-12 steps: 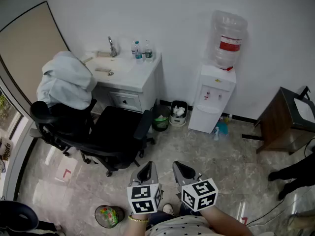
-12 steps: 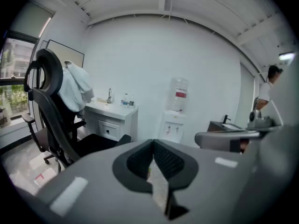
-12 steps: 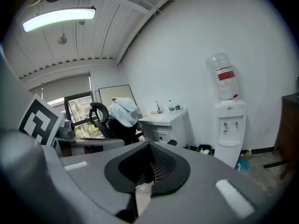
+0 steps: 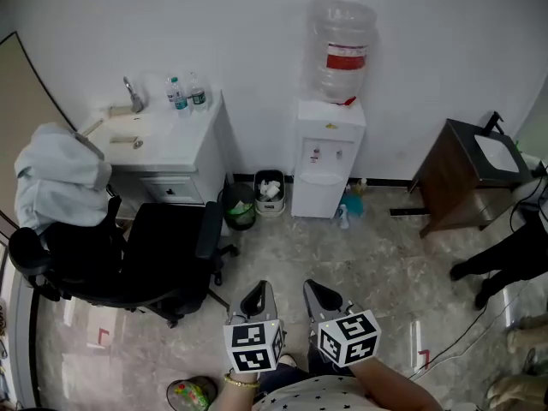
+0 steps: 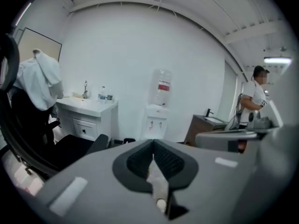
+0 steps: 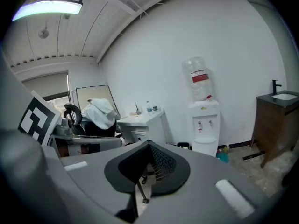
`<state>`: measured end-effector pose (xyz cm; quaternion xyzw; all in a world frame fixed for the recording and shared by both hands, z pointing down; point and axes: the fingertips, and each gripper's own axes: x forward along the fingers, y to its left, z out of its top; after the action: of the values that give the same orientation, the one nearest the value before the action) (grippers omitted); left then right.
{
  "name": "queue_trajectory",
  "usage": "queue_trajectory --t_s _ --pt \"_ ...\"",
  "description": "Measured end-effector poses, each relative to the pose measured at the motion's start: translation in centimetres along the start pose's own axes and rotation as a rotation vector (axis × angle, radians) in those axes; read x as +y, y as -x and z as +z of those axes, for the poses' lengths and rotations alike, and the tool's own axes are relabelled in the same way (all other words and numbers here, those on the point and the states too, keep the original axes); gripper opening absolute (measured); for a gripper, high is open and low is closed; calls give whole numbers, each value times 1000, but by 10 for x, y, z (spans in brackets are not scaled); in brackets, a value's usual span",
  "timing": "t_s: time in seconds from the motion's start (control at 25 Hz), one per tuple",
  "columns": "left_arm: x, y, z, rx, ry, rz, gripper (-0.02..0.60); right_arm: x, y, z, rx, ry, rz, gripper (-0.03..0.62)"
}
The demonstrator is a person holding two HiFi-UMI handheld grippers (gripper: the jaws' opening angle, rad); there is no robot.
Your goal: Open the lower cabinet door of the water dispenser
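The white water dispenser (image 4: 329,157) stands against the far wall with a clear bottle (image 4: 341,51) on top; its lower cabinet door (image 4: 318,197) is closed. It also shows far off in the left gripper view as the dispenser (image 5: 155,121) and in the right gripper view as the dispenser (image 6: 205,127). My left gripper (image 4: 259,292) and right gripper (image 4: 315,290) are held side by side low in the head view, well short of the dispenser. Both are shut with nothing between the jaws, as seen on the left gripper (image 5: 153,144) and the right gripper (image 6: 148,147).
A black office chair (image 4: 128,255) with a white cloth (image 4: 62,174) stands left, before a white sink cabinet (image 4: 171,148). Two small bins (image 4: 255,197) sit left of the dispenser, a blue bottle (image 4: 353,204) to its right. A dark washstand (image 4: 462,174) and a person's legs (image 4: 501,264) are at right.
The head view has swung to the right: the dispenser, sink cabinet and chair have slid left in the picture. Both grippers keep the same spot in the frame.
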<state>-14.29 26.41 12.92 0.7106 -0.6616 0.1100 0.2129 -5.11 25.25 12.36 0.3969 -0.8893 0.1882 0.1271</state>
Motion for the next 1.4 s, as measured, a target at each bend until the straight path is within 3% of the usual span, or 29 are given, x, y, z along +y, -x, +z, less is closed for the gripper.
queue_trajectory --t_s 0.36,0.6,0.96,1.2,1.4 --pt "-43 -104 25 28 -55 -73 8 -113 -27 17 -20 -69 -122 -2" --pt "-73 -212 60 12 -15 -111 8 -210 -84 60 -35 -75 -121 -2" --pt "-104 -362 95 86 13 -65 8 -333 -164 104 22 -70 -111 -2" --pt "-96 -432 70 151 -5 -49 8 -385 -218 84 56 -113 -119 -2" --pt "-76 -497 -1 197 23 -44 8 -430 -276 16 57 -130 -148 0"
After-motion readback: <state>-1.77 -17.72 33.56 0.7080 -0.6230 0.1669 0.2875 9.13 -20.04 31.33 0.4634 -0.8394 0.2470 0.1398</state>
